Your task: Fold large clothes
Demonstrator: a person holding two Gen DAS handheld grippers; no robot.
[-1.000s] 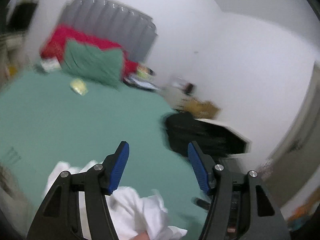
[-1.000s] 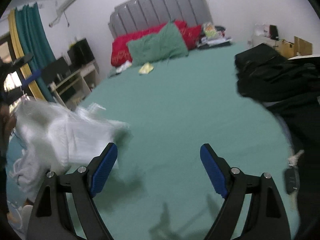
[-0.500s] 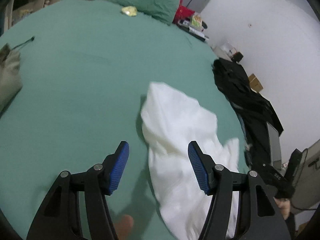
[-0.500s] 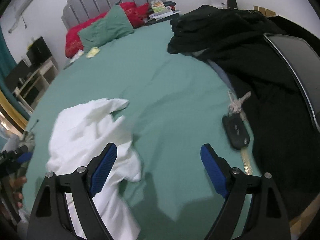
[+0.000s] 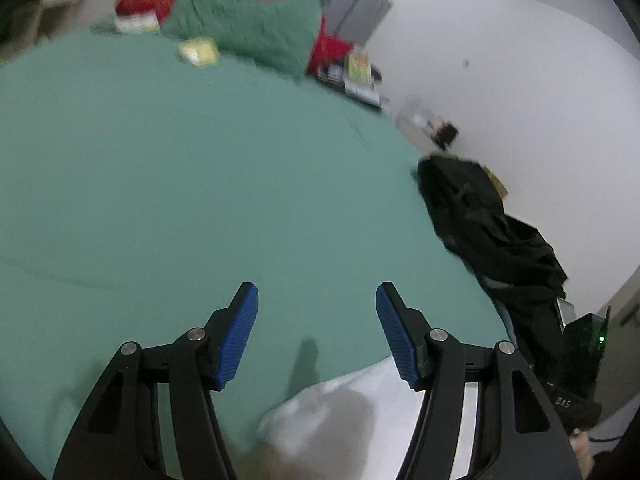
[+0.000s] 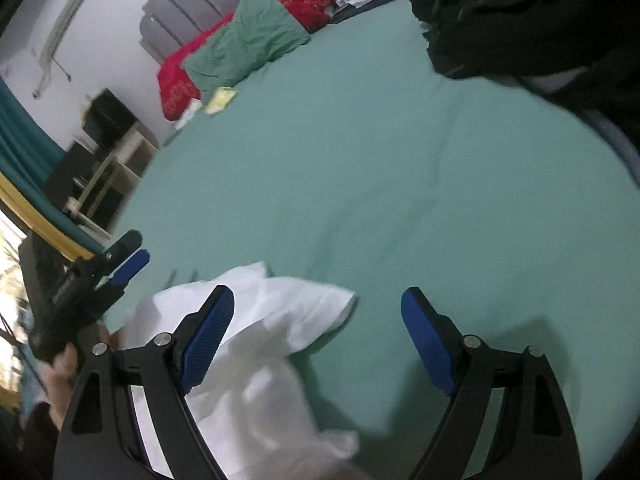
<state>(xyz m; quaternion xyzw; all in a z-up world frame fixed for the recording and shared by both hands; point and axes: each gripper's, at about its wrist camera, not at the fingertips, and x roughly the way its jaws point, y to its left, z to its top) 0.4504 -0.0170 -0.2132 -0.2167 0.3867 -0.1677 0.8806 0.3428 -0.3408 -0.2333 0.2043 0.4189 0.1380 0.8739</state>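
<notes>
A big bed with a green sheet (image 6: 380, 168) fills both views, with white walls behind. There are two pillows by the gray headboard (image 6: 208, 0): one green pillow (image 6: 248, 44) and one red pillow (image 6: 176, 84). One black pile of clothes (image 5: 492, 232) sits at the right edge. The white garment (image 6: 260, 344) lies crumpled at the bottom of each view. The left gripper (image 5: 316, 332) and the right gripper (image 6: 316, 340) are both wide apart and hold nothing. Only the right view shows the shelves (image 6: 104, 160) and curtain (image 6: 24, 152) at left.
</notes>
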